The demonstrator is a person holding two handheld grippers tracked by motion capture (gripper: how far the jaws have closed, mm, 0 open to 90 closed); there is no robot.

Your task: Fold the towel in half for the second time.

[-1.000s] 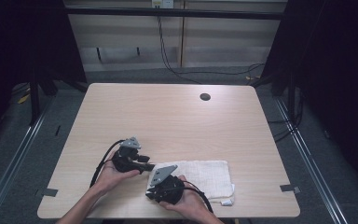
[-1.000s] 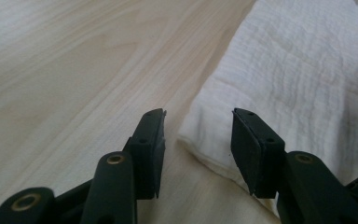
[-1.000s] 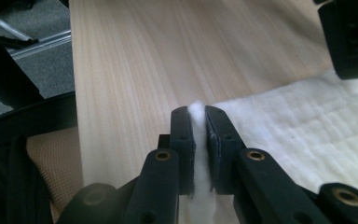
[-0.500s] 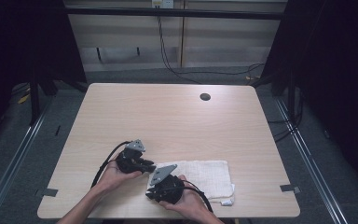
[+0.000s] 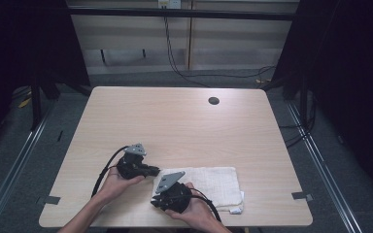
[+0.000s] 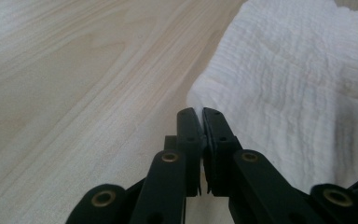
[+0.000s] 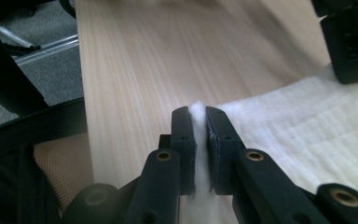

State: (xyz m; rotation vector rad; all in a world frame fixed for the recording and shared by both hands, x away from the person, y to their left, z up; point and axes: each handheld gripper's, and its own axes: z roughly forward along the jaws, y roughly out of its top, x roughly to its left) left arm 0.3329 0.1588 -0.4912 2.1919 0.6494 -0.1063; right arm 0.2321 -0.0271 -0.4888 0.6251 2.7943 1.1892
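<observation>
I'm seeing the left gripper (image 6: pixel 201 116) clamping the white towel (image 5: pixel 213 184) at its left far corner, jaws nearly shut on a thin fold. The right gripper (image 7: pixel 200 114) is pinching the near left corner. My hand is covering that edge from above. The towel is lying flat along the table (image 5: pixel 175 126)'s near edge, long axis running left-right.

High view from above the near table edge, facing forward and down, far off, both gripper views low, close, skimming the table (image 5: pixel 175 121), all sharing the white towel (image 5: pixel 213 182)
</observation>
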